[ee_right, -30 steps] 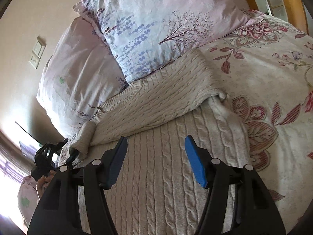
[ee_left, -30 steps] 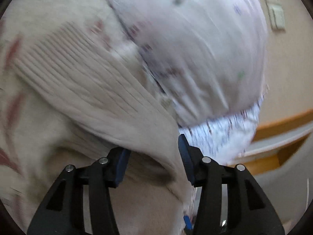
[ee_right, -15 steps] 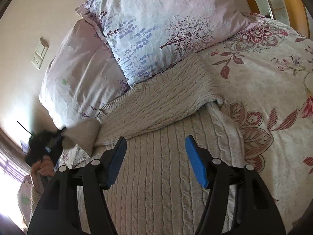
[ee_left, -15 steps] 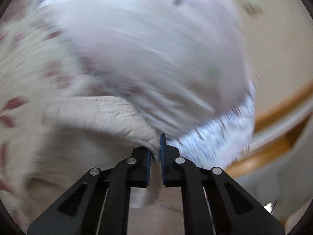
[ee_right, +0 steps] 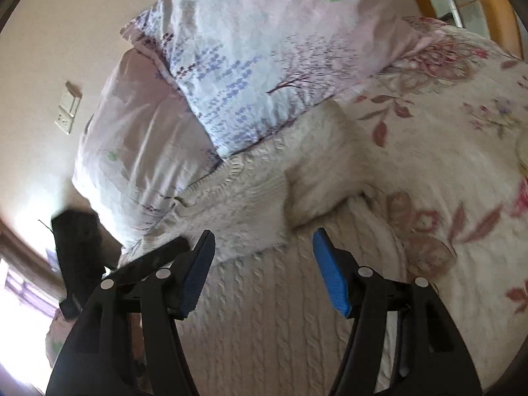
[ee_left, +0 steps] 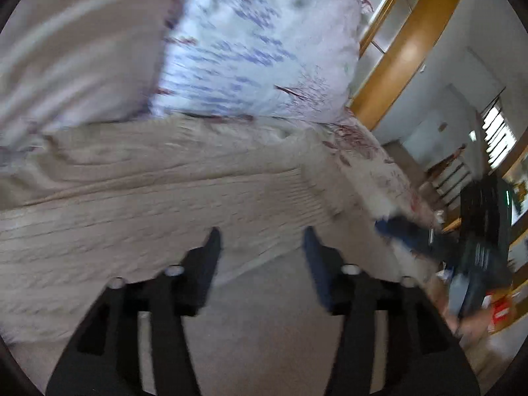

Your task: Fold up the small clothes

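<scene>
Cream cable-knit sweater (ee_right: 264, 313) spread flat on the floral bedspread (ee_right: 462, 151), far edge reaching the pillows; one sleeve (ee_right: 250, 198) folded across the body, cuff end lying toward the right. Patterned blue-and-lilac pillow (ee_right: 250, 66) at the far side, partly over a plain lilac pillow (ee_right: 138, 132) to its left, wall switch plate (ee_right: 67, 112) beyond on the left. Right gripper (ee_right: 264, 254) hovering over the near part of the sweater, blue pads well apart, nothing between them, no cloth touched as far as can be told. Left gripper (ee_left: 260, 247) seen in a blurred left wrist view, angled down over the sweater (ee_left: 148, 204), jaws opening, gap bare of fabric, knit lying beneath rather than pinched. Same gripper visible as a dark blurred shape (ee_right: 79, 250) at the left edge of the right wrist view, beside the plain pillow. Wooden bed frame (ee_left: 406, 49) at far right.
</scene>
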`<state>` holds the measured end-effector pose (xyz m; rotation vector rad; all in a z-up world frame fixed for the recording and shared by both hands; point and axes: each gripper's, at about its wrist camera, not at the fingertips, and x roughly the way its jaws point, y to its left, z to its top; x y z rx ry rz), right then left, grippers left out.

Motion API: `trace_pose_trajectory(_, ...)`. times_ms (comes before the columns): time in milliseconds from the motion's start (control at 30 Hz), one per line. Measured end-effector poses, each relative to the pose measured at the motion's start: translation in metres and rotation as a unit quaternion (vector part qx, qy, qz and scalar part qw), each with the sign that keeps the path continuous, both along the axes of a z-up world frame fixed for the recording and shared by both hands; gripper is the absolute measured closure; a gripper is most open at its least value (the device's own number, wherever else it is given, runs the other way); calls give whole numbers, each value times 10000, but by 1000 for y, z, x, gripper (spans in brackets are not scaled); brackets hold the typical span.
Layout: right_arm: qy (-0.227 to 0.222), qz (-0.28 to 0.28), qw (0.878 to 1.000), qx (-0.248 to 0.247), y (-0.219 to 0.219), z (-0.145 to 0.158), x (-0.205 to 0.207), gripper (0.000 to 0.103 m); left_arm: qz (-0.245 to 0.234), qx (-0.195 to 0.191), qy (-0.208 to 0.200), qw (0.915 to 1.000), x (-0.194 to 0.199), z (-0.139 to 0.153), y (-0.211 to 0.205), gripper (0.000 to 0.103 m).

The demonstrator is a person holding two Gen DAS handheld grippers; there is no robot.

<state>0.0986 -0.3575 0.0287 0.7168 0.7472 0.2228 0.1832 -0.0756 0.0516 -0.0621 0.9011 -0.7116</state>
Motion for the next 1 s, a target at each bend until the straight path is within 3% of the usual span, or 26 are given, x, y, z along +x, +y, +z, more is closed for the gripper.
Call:
trace_pose_trajectory(67,82,102,9999,-60,1,4,14,42,319,257,-318,9987,-12,7,29,47)
trace_pose_trajectory(167,250,123,9989,-376,4,5,36,48,1248,789,-624,9871,-31,7,92,47)
trace_pose_trajectory(267,442,228,9973,-543,10,-1,55,53,1881,1045,-469,9755,-42,-3,143,47)
trace_pose_trajectory(400,667,314,9940,-812,18,-14,72,57,2402,932,-92,9662,-56,-20,196,47)
trace_pose_trajectory(567,798,406,9893,-1153,31,-25,79,88,2507,756,155,9650,-62,-35,211,47)
trace_pose_trajectory(633,672,464,9876,-1343,38,-19,80,95,2479,753,177,9657,-61,-38,205,47)
trace_pose_trajectory(833,-626,73,9824,-1759,48,43,72,96,2452,868,54,9656,-61,-42,194,43)
trace_pose_trajectory(900,-537,-13,9771,-2057,52,39,78,96,2460,883,4,9652,-62,-42,193,42)
trace_pose_trajectory(1000,351,-4,9699,-2408,54,-1,101,96,2462,898,-30,9651,-63,-42,192,42)
